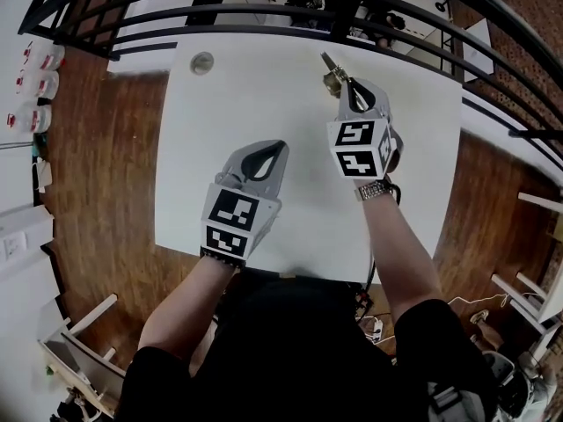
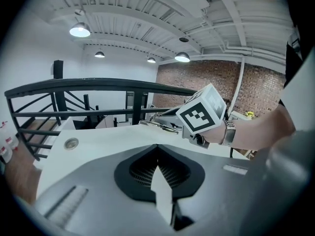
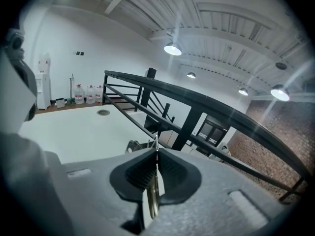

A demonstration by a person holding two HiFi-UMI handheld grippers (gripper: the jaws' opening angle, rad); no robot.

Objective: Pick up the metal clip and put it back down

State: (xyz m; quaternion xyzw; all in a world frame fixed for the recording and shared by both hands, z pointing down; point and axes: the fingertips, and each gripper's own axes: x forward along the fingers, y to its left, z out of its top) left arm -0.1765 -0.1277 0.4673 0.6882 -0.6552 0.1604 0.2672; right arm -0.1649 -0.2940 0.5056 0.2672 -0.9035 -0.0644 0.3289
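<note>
Right claw: The right claw (image 1: 343, 84) is squeezing shut on the metal clip (image 1: 331, 70) — a thin strip of the clip is sitting between its two pads.
Left claw: The left claw (image 1: 278, 148) is closed too, and it is holding nothing. It is sitting over the middle of the white table (image 1: 264, 95).
Where the clip is: It is sticking out past the tips of the right claw, near the far edge of the table on the right side.
Which way it is lying: Its long side is running away from the person, in line with the claw and pointing toward the black railing (image 1: 264, 11).
Nearer hand: The right claw is already gripping it. The left claw is well apart from it, closer to the person.
Next move, as a guess: The table is lying just under the clip, so putting it back is looking like a short trip down.
Hard to see: I cannot tell if the clip is touching the table or hanging just above it — the clip is looking very small from above.
</note>
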